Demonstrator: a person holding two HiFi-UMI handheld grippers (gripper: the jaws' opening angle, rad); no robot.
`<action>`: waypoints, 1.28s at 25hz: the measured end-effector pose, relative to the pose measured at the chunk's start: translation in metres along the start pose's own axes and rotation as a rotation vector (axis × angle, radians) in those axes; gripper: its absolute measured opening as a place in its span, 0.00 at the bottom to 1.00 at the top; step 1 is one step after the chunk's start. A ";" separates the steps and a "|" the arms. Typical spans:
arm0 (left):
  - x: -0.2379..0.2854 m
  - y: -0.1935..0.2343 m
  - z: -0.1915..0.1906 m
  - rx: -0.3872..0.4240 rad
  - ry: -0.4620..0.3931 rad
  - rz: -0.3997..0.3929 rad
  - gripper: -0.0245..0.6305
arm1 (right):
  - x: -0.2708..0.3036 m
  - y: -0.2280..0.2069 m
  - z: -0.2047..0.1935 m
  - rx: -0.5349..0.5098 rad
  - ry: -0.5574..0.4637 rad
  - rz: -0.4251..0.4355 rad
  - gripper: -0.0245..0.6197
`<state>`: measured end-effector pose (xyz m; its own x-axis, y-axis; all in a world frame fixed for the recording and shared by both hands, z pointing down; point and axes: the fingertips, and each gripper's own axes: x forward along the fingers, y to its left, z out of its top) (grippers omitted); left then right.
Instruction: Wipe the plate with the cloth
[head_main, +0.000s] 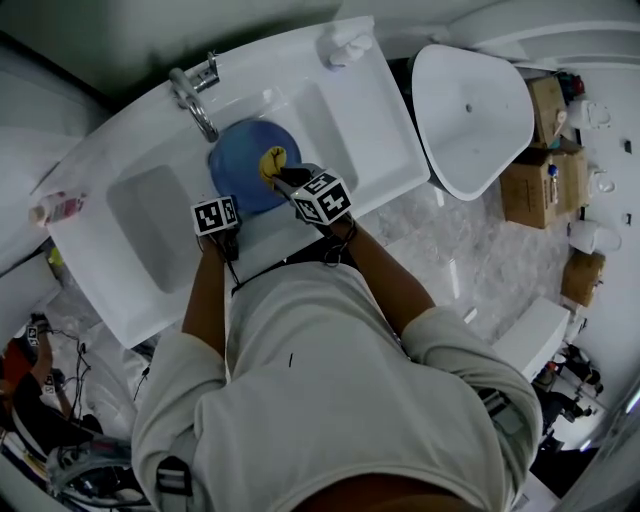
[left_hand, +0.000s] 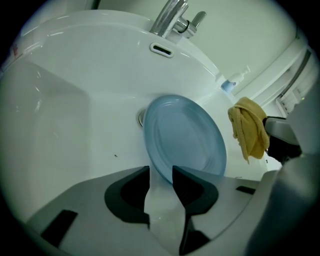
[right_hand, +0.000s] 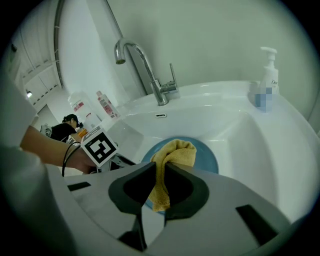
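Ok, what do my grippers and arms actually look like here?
The left gripper and right gripper have light grey bodies with black pads. Each carries a cube of black-and-white square markers. The person wears a pale top, sleeves ending near the elbows, and thin black bands at the left wrist.

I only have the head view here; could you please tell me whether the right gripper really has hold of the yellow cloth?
Observer: Yes. The fingers of the right gripper are shut on the cloth, which hangs folded between them.
Operator: Thank you. Is the left gripper gripping the plate?
Observer: No. The fingers of the left gripper stand apart, with the near rim of the blue plate just at the gap between their tips.
Operator: Is the cloth on the plate yet?
Observer: Seemingly not. In the left gripper view, white basin shows between the cloth and the plate's edge.
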<state>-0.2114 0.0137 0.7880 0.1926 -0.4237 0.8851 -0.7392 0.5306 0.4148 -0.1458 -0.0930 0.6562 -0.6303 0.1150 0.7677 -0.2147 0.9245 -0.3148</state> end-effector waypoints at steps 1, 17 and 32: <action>-0.002 -0.001 0.001 -0.003 -0.008 0.006 0.26 | -0.002 0.000 0.000 -0.002 -0.002 0.001 0.12; -0.094 -0.068 0.010 0.083 -0.259 0.128 0.10 | -0.043 -0.001 -0.006 -0.118 -0.039 0.105 0.12; -0.147 -0.208 0.029 0.089 -0.595 0.126 0.08 | -0.116 -0.012 -0.014 -0.209 -0.169 0.190 0.12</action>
<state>-0.1046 -0.0560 0.5650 -0.2737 -0.7125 0.6461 -0.7891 0.5504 0.2727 -0.0598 -0.1127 0.5788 -0.7633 0.2470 0.5969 0.0655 0.9488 -0.3089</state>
